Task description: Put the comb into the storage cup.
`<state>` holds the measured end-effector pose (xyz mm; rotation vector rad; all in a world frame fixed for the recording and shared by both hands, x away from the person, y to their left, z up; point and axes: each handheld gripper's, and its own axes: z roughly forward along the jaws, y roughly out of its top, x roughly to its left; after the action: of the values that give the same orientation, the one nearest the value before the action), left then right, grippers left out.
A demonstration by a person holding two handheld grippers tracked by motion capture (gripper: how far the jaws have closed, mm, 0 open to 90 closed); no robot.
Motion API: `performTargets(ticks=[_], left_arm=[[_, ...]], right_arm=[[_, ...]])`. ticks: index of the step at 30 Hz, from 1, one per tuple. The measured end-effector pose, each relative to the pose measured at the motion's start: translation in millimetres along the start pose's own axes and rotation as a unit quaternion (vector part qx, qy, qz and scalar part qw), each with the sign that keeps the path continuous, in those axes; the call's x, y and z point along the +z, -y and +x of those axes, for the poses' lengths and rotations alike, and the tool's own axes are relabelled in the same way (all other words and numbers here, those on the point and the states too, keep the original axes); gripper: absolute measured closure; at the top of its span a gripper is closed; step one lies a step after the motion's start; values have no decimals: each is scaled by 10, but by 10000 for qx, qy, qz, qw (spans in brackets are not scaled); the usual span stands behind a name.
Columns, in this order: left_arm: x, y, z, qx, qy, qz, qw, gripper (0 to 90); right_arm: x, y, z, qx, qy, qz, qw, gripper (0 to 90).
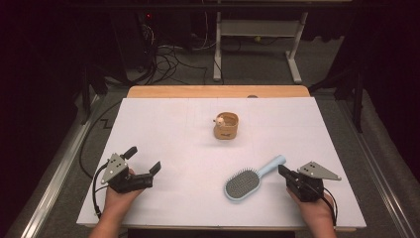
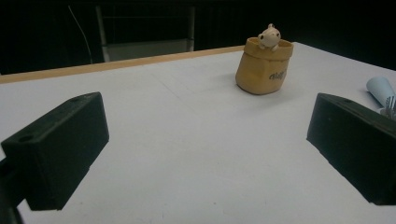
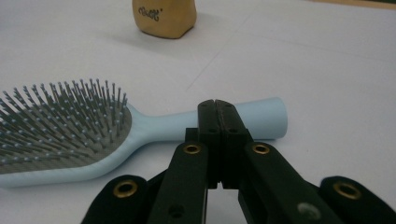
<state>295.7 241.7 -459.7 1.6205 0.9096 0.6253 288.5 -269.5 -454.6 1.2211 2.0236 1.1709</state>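
One hairbrush (image 1: 250, 180), one toy pouch (image 1: 226, 126), two hand-held grippers (image 1: 143, 163).

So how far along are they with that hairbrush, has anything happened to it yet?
Nothing looks done yet: the light blue hairbrush lies flat on the white table, bristles up. In hand: the right gripper sits just before the handle, jaws shut with nothing between them; the left gripper rests open. Still left: gripping the brush and moving it, possibly toward the tan pouch, though that's a guess.
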Motion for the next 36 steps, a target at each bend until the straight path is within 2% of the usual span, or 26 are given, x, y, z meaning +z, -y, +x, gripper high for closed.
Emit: performTargets(ticks=[1, 3, 4, 8, 13, 23, 24, 28, 29, 33, 36], left_arm=[[0, -2, 0, 13, 1, 5, 10000, 0], [-1, -4, -2, 31, -1, 12, 10000, 0], [-1, -4, -3, 39, -11, 14, 10000, 0], [-3, -3, -8, 40, -22, -8, 10000, 0], [-6, 2, -11, 57, 8, 1, 10000, 0], [-9, 10, -5, 8, 15, -45, 10000, 0], [-8, 11, -5, 7, 21, -46, 10000, 0], [-7, 13, -5, 22, 35, -34, 10000, 0], [-7, 14, -5, 24, 43, -26, 10000, 0], [1, 20, -6, 5, 66, -10, 10000, 0], [3, 22, -11, 18, 88, -10, 10000, 0]], right_arm=[[21, 2, -11, 1, 92, 123, 9999, 900], [34, 2, -22, -8, 132, 182, 9997, 900], [70, -1, -35, -24, 221, 320, 9992, 900], [170, -20, -54, -45, 290, 568, 9980, 900], [277, -65, -62, -48, 382, 742, 9965, 900], [552, -214, -81, -158, 441, 862, 9952, 900], [632, -258, -74, -202, 470, 904, 9946, 900], [757, -333, -62, -251, 458, 945, 9942, 900], [848, -376, -55, -275, 434, 983, 9938, 900], [1033, -422, -48, -287, 379, 1093, 9929, 900], [1077, -444, -44, -284, 347, 1059, 9934, 900]])
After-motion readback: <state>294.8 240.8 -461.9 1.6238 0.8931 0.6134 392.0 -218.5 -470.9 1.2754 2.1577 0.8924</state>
